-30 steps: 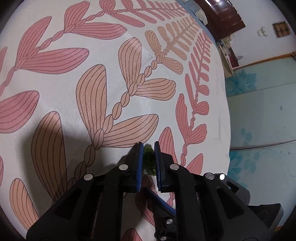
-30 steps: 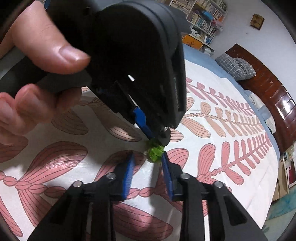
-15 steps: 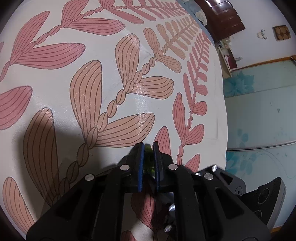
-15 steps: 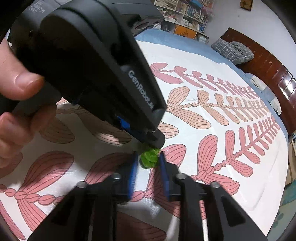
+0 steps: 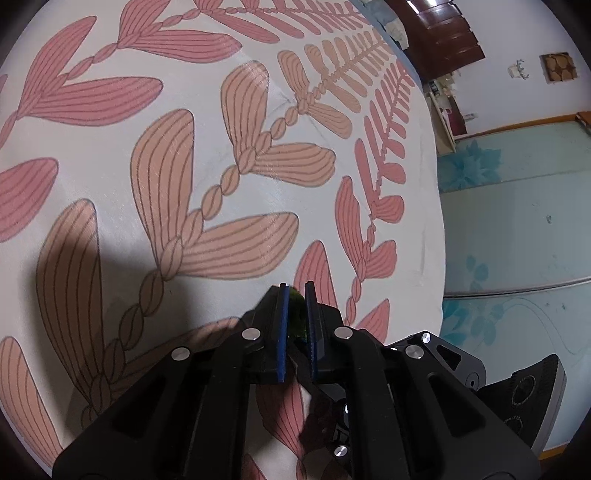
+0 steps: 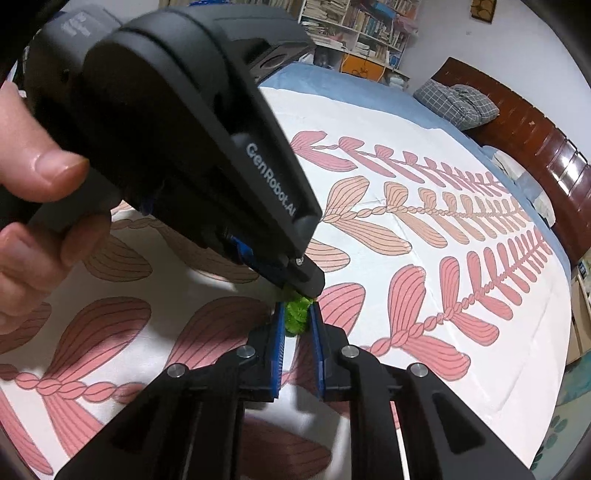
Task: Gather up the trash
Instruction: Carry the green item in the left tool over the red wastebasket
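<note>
Green scrap [image 6: 294, 318] — pinched by both left gripper [image 5: 295, 295] and right gripper [image 6: 297, 314].

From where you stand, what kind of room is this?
Most likely a bedroom: a bed with a leaf-print bedspread, a wooden headboard, a checked pillow, and bookshelves behind.

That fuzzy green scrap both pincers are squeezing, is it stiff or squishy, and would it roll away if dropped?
The green scrap looks soft: its fluffy, crinkled surface bulges between the right gripper pads, so it probably squashes easily. It seems very light for its size. Dropped on the leaf-print bedspread, it would likely stay put, though that is a guess.
</note>
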